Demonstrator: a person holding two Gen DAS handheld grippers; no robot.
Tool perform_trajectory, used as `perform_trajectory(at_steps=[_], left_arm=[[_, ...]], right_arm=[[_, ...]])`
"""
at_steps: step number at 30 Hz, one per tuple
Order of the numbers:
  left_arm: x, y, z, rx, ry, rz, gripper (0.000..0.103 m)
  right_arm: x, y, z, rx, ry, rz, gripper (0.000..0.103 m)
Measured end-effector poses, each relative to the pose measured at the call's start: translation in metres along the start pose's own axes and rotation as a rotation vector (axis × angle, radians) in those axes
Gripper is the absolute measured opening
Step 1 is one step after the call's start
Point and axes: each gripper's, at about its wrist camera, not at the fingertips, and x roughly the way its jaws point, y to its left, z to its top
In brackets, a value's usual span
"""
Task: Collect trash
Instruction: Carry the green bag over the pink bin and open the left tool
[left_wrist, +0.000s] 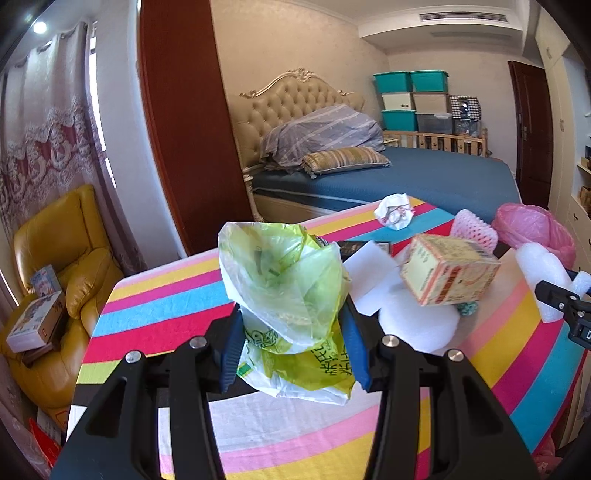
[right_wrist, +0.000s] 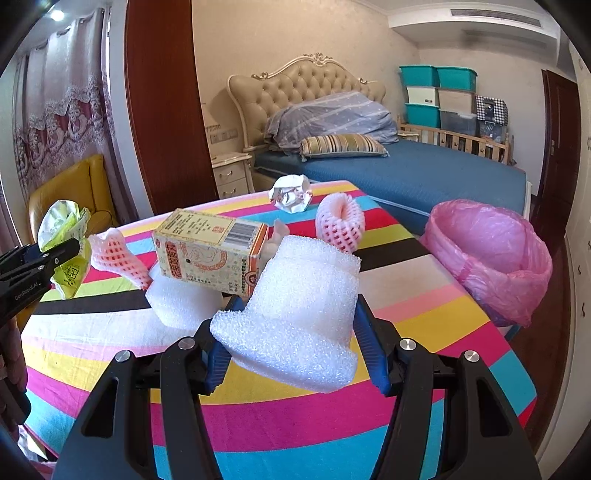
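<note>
My left gripper (left_wrist: 293, 343) is shut on a crumpled green plastic bag (left_wrist: 284, 291), held above the striped table; the bag also shows at the left of the right wrist view (right_wrist: 66, 236). My right gripper (right_wrist: 295, 339) is shut on a piece of white foam wrap (right_wrist: 299, 310), which also shows at the right edge of the left wrist view (left_wrist: 543, 273). On the table lie a cardboard box (right_wrist: 210, 251), a crumpled paper ball (right_wrist: 291, 194), two pink foam fruit nets (right_wrist: 340, 223) (right_wrist: 118, 254) and more white foam (right_wrist: 181, 302). A bin lined with a pink bag (right_wrist: 491, 254) stands beside the table's right edge.
The table wears a striped cloth (right_wrist: 258, 424). A yellow armchair (left_wrist: 62, 266) with boxes stands left of it. A blue bed (right_wrist: 424, 173) is behind, with stacked storage bins (right_wrist: 436, 96) in the far corner and a nightstand (right_wrist: 231, 173).
</note>
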Motion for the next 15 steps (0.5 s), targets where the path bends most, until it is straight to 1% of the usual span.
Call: perform_trajectory(at_steps=[6, 10, 15], left_arm=[[-0.009, -0.023, 0.009, 0.042, -0.032, -0.040, 0.047], [-0.014, -0.035, 0.013, 0.051, -0.045, -0.071, 0.047], [-0.017, -0.051, 0.017, 0.084, -0.053, -0.092, 0.047]], right_arm=[[-0.013, -0.011, 0.002, 0.006, -0.031, -0.020, 0.057], [-0.017, -0.019, 0.001, 0.017, -0.042, -0.030, 0.057], [-0.022, -0.025, 0.001, 0.031, -0.053, -0.032, 0.057]])
